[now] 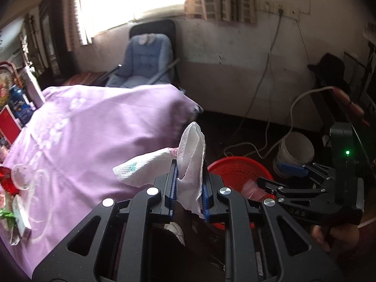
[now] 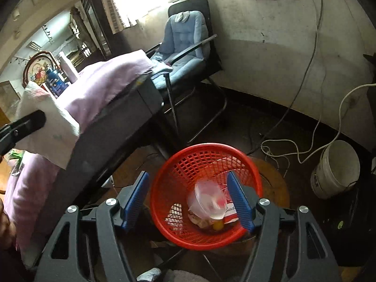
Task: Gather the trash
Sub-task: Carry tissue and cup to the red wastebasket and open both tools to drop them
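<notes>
Above red basket (image 2: 204, 188), tissue (image 1: 190, 164) clamped (left).

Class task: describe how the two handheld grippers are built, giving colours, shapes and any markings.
Both the left gripper and the right gripper have black linkage frames with triangular cutouts, silver round pivot bolts and ridged blue finger pads. The right gripper's body shows a green light and embossed lettering.
</notes>
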The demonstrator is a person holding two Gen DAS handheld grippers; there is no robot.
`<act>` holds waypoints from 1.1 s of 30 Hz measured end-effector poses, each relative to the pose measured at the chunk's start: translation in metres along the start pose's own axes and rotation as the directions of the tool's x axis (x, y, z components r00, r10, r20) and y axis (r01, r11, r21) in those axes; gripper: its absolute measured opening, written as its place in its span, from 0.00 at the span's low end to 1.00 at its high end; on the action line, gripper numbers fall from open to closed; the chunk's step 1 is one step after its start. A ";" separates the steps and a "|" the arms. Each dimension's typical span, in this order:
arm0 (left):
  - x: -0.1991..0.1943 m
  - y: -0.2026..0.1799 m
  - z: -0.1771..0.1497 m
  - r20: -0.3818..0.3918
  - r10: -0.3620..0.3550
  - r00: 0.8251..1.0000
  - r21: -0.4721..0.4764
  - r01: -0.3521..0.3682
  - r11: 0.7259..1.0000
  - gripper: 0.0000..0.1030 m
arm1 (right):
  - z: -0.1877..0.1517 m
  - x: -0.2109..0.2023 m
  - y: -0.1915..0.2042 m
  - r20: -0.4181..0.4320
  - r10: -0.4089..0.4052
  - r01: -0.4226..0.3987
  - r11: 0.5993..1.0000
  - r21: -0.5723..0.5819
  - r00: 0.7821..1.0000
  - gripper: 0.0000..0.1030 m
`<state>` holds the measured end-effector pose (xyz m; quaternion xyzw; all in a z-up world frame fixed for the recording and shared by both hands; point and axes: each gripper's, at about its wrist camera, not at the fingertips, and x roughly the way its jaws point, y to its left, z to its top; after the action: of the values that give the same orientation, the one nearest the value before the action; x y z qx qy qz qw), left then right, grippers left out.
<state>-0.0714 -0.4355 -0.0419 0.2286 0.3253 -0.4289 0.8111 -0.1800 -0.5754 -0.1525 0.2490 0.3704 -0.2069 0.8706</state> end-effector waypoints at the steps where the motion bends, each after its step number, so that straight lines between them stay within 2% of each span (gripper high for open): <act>1: 0.007 -0.005 0.001 -0.012 -0.009 1.000 0.007 0.009 1.000 0.19 | 0.000 -0.001 -0.002 0.008 -0.007 0.007 1.000 0.002 1.000 0.65; 5: 0.027 -0.018 0.004 -0.050 -0.040 0.998 0.029 0.042 0.999 0.19 | 0.003 -0.009 -0.024 0.055 -0.029 0.026 0.998 0.058 0.998 0.70; 10: 0.048 -0.037 0.007 -0.089 -0.079 0.993 0.065 0.085 0.994 0.20 | 0.006 -0.016 -0.052 0.079 -0.037 0.026 0.989 0.144 0.996 0.71; 17: 0.069 -0.058 0.014 -0.117 -0.133 0.984 0.090 0.144 0.986 0.22 | 0.006 -0.019 -0.065 0.086 -0.053 0.037 0.984 0.176 0.995 0.72; 18: 0.071 -0.059 0.015 -0.125 -0.143 0.982 0.089 0.154 0.984 0.25 | 0.006 -0.020 -0.067 0.087 -0.051 0.035 0.983 0.180 0.995 0.72; 20: 0.070 -0.059 0.015 -0.123 -0.141 0.982 0.079 0.151 0.985 0.64 | 0.006 -0.021 -0.069 0.090 -0.048 0.031 0.982 0.188 0.995 0.72; 22: 0.064 -0.056 0.015 -0.094 -0.127 0.987 0.072 0.134 0.988 0.77 | 0.006 -0.022 -0.069 0.094 -0.044 0.026 0.981 0.192 0.995 0.72; 26: 0.056 -0.048 0.017 -0.076 -0.119 0.990 0.060 0.123 0.991 0.83 | 0.005 -0.025 -0.064 0.103 -0.041 0.021 0.982 0.189 0.994 0.73; 33: 0.036 -0.022 0.014 -0.034 -0.036 0.999 0.019 0.036 0.999 0.88 | 0.009 -0.033 -0.053 0.117 -0.022 0.002 0.986 0.167 0.993 0.75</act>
<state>-0.0702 -0.4760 -0.0605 0.2378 0.3389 -0.4427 0.7954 -0.2248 -0.6163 -0.1378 0.3061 0.3011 -0.2568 0.8658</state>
